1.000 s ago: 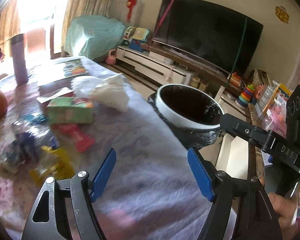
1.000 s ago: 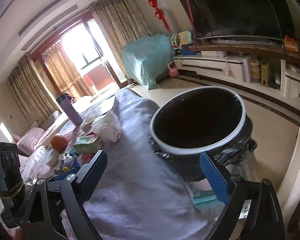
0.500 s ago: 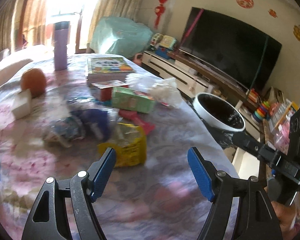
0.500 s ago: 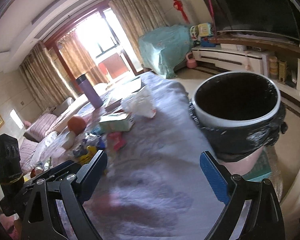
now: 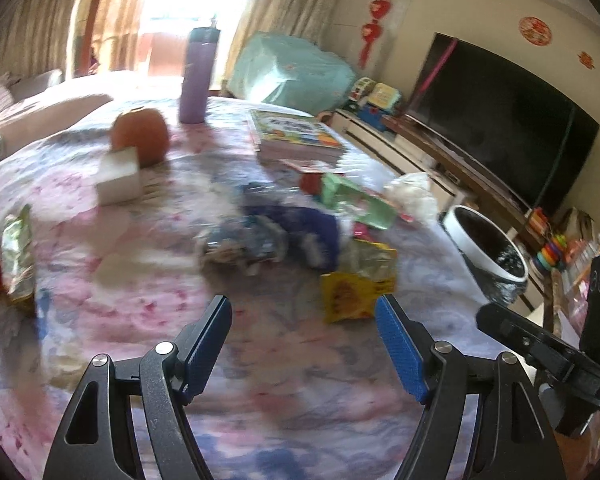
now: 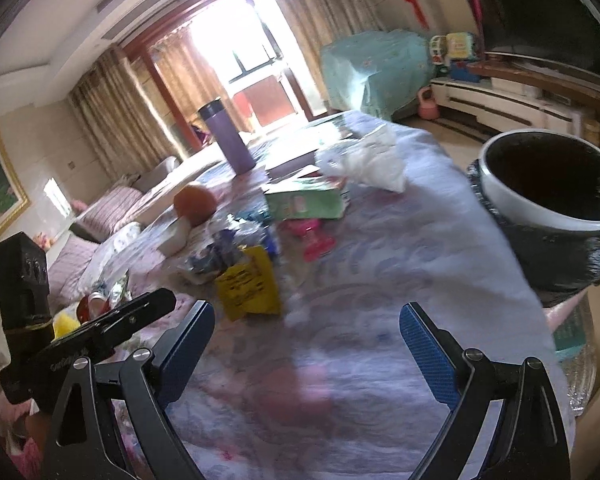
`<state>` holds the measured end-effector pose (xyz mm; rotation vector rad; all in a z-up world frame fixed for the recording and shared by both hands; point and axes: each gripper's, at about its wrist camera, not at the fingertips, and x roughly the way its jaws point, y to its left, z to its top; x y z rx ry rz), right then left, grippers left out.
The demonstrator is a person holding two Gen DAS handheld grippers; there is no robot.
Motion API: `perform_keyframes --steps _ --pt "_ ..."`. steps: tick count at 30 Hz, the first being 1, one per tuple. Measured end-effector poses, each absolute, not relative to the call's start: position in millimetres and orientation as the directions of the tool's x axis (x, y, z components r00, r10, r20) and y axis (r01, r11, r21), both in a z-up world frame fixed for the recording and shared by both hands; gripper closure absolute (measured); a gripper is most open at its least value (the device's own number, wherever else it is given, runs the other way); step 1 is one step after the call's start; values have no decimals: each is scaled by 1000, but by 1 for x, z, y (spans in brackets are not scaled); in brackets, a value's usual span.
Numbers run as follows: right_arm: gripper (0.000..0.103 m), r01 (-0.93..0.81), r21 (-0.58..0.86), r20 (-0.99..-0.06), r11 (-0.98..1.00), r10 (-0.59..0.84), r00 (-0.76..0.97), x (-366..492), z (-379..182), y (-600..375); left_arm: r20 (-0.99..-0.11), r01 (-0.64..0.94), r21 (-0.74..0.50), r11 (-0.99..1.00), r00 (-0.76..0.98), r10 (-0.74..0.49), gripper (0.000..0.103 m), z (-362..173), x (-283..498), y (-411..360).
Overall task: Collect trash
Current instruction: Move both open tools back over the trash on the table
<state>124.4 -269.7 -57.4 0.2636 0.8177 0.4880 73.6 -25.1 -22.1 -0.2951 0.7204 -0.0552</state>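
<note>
Showing one bin (image 6: 548, 216), two empty grippers

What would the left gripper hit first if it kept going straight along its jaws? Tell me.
Probably the flowered tablecloth just ahead: the left gripper is open, empty and tilted down at bare cloth. The blurred blue wrappers lie farther on, the yellow packet slightly right. Depth is uncertain.

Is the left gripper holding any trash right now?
No, the left gripper is open and empty above the tablecloth, short of the yellow wrapper.
</note>
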Motion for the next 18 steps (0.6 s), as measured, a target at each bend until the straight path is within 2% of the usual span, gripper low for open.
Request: perform_keyframes --steps 11,18 --pt "8 -379 396 -662 836 546 514 136 -70 -234 -682 -129 -280 951 724 -103 29 -26 100 7" --pt "8 -377 392 -686 839 540 487 152 -79 -220 -707 -143 -317 938 695 -133 29 -39 136 29"
